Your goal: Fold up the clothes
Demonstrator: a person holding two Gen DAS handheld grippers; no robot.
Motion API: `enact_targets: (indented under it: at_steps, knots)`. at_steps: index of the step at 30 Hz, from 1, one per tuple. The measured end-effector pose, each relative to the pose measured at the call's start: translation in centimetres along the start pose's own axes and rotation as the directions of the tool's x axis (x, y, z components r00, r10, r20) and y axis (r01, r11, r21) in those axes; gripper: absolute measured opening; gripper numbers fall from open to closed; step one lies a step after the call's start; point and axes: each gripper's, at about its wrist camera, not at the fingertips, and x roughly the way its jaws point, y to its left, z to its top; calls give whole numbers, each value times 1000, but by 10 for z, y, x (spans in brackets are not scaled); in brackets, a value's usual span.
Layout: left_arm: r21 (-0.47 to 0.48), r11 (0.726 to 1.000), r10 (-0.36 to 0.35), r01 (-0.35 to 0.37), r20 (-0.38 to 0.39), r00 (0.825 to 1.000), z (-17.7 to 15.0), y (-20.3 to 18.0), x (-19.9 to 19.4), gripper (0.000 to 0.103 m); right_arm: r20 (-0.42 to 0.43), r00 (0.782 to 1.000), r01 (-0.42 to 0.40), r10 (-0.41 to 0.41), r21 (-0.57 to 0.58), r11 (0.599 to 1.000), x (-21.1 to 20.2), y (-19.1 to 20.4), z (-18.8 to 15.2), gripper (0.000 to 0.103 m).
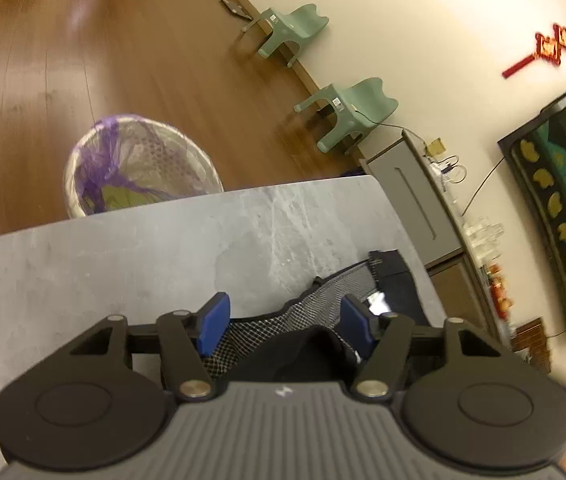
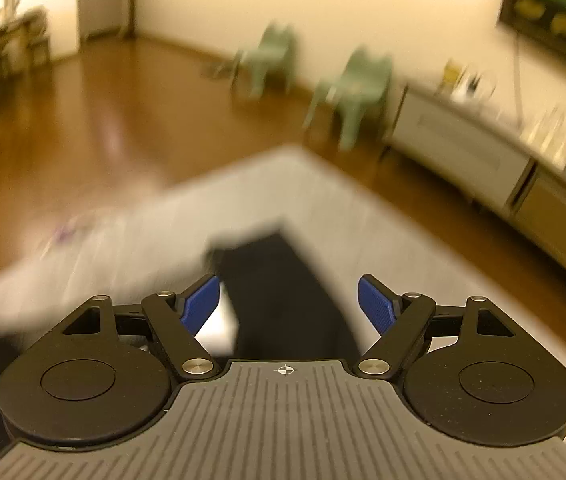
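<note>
From the left wrist, the left gripper (image 1: 285, 318) hangs low over a grey marble-look table (image 1: 123, 260), its blue pads (image 1: 215, 320) standing apart. A dark garment (image 1: 387, 280) with a pale mesh lining lies bunched near the table's right edge, and a fold of it rises between the pads. The cloth looks loose there, not pinched, so I'd call these tongs open around the fabric rather than gripping it. My guess is the hand sits this low to catch an edge of the lining for the next fold.

Beyond the table's far edge stands a waste basket (image 1: 139, 168) with a purple liner, and two pale green chairs (image 1: 347, 116) are against the wall. A red hanging ornament (image 1: 563, 40) carries gold characters, too small to read. A small white mark sits on the gripper's grey body, but I can't make it out as a brand.

From the right wrist, everything past the tool is smeared by blur. The right gripper (image 2: 287, 304) has its jaws wide, with nothing between the pads. Below and ahead of it, the garment shows as a dark strip across the table. It seems to be lined up over that strip to take hold. A crosshair mark is printed on its body. I see no readable writing.
</note>
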Motion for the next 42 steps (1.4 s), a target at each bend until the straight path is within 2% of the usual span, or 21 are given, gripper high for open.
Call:
enact_targets:
  at_steps: [4, 7, 8, 9, 11, 14, 15, 16, 17, 19, 21, 25, 28, 31, 34, 36, 37, 39, 40, 41, 42]
  knots:
    - [-33, 999, -31, 31, 0, 1000, 0, 2, -6, 65, -105, 990, -97, 97, 8, 995, -7, 17, -57, 75]
    - [-46, 998, -46, 46, -7, 999, -4, -1, -7, 65, -184, 976, -121, 115, -26, 992, -3, 36, -74, 49]
    - [-45, 998, -45, 45, -6, 999, -5, -2, -8, 65, -206, 972, -126, 115, -37, 991, -1, 41, -75, 45]
    - [-43, 998, -43, 43, -4, 999, -6, -3, -8, 65, -195, 972, -136, 131, -12, 991, 0, 38, -65, 40]
    - [-33, 999, -32, 32, 4, 999, -5, -3, -8, 65, -165, 973, -156, 161, 43, 987, 2, 30, -43, 7]
    - [-11, 1000, -6, 6, 22, 1000, -3, -2, -6, 66, 65, 971, -239, 230, 280, 930, -12, -7, 1, 7]
    - [0, 1000, 6, -6, 26, 1000, -3, -2, -5, 66, 155, 959, -277, 236, 357, 892, -17, -20, 14, 8]
    - [13, 1000, 14, -14, 26, 1000, -1, -1, -3, 66, 231, 952, -283, 200, 420, 862, -21, -29, 20, 29]
    - [27, 999, 20, -20, 22, 1000, 0, -1, -1, 66, 260, 951, -272, 170, 437, 858, -24, -32, 19, 63]
    - [60, 998, 24, -25, 9, 1000, 1, 1, 2, 67, 307, 945, -253, 113, 465, 849, -31, -38, 18, 96]
    - [89, 996, 21, -21, 0, 1000, 1, 1, 3, 67, 273, 953, -239, 132, 408, 881, -41, -30, 6, 89]
    - [130, 991, 29, -30, 3, 1000, 3, 7, -3, 67, 173, 985, -48, 14, 195, 980, -72, 9, -44, 88]
    - [80, 996, 33, -35, 24, 999, 9, 22, -14, 67, 160, 987, -7, 10, -17, 1000, -108, 55, -95, 88]
    - [-13, 1000, 20, -20, 43, 999, 15, 41, -25, 68, 162, 981, -58, 106, -280, 958, -146, 110, -136, 87]
    - [-91, 996, 13, -8, 46, 999, 17, 56, -32, 68, 109, 969, -123, 220, -561, 818, -157, 164, -166, 88]
    - [-108, 994, 0, 4, 36, 999, 15, 59, -34, 68, 55, 975, -130, 217, -652, 747, -150, 195, -179, 83]
    - [-108, 994, -7, 9, 27, 1000, 13, 59, -34, 68, 26, 977, -145, 214, -655, 742, -146, 206, -182, 74]
    - [-96, 995, -17, 18, 13, 1000, 9, 58, -34, 68, -35, 975, -194, 218, -608, 770, -133, 213, -177, 57]
    - [-85, 996, -19, 20, 7, 1000, 7, 58, -34, 68, -58, 974, -211, 219, -582, 786, -129, 215, -173, 39]
    - [-69, 997, -19, 19, 1, 1000, 5, 57, -33, 68, -73, 973, -221, 218, -554, 803, -125, 216, -169, 7]
    - [-51, 999, -19, 19, -11, 1000, 3, 56, -30, 69, -46, 979, -194, 199, -520, 832, -128, 209, -161, 0]
